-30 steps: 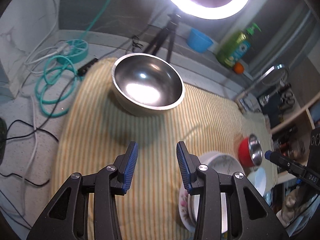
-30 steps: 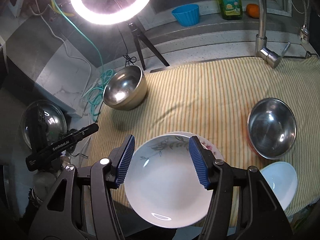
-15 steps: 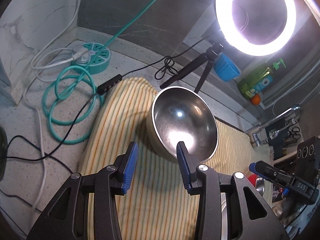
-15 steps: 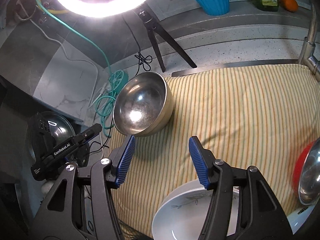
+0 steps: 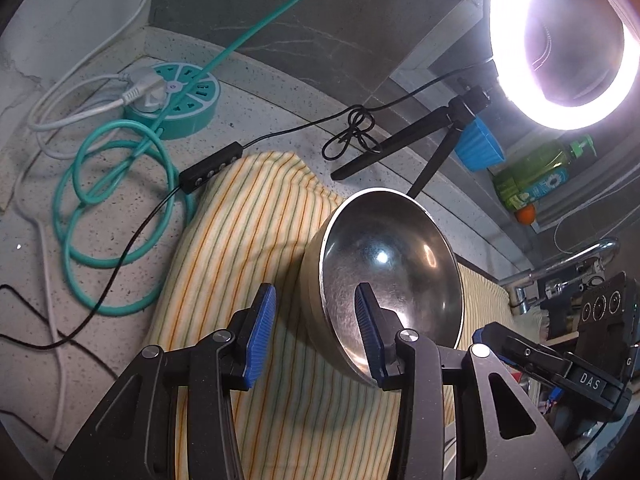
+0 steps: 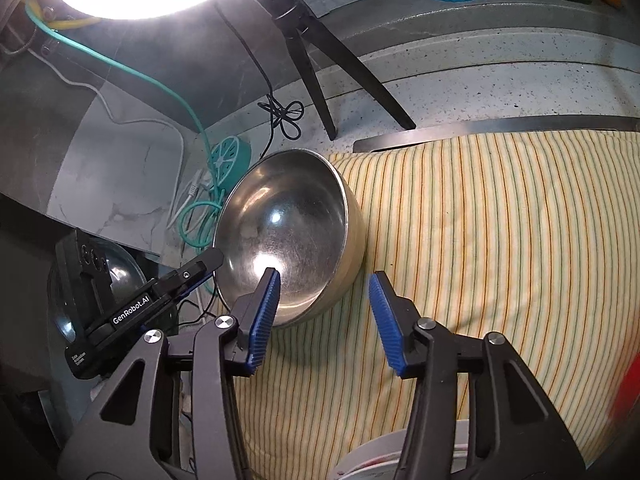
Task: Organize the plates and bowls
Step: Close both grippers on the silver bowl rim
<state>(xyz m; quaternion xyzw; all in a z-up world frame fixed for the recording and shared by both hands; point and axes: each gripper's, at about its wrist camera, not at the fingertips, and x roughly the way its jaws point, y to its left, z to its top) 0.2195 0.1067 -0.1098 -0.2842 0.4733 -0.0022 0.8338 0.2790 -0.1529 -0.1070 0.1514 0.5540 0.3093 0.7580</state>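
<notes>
A large steel bowl [image 5: 392,276] sits tilted at the far left end of the striped cloth [image 5: 248,240]. My left gripper [image 5: 316,328] straddles its near left wall, one pad inside and one outside, open and not pressing. In the right wrist view the same bowl [image 6: 292,232] has my right gripper [image 6: 325,316] over its near right rim. Those jaws are closing with the wall between them, and the pads stand clear of the metal. Each view shows the other gripper's tip beside the bowl. White plates [image 6: 372,456] lie at the bottom edge.
A ring light on a black tripod [image 6: 316,52] stands just behind the bowl. A teal power strip [image 5: 176,100] and coiled cable [image 5: 116,216] lie left of the cloth. A blue cup [image 5: 476,148], soap bottle [image 5: 536,180] and faucet [image 5: 560,264] are at the right. A red bowl [image 6: 628,392] is at the right edge.
Both grippers have moved left across the cloth, away from the plate stack, and down onto the steel bowl's rim. The right jaws have narrowed. The plates have left the left wrist view.
</notes>
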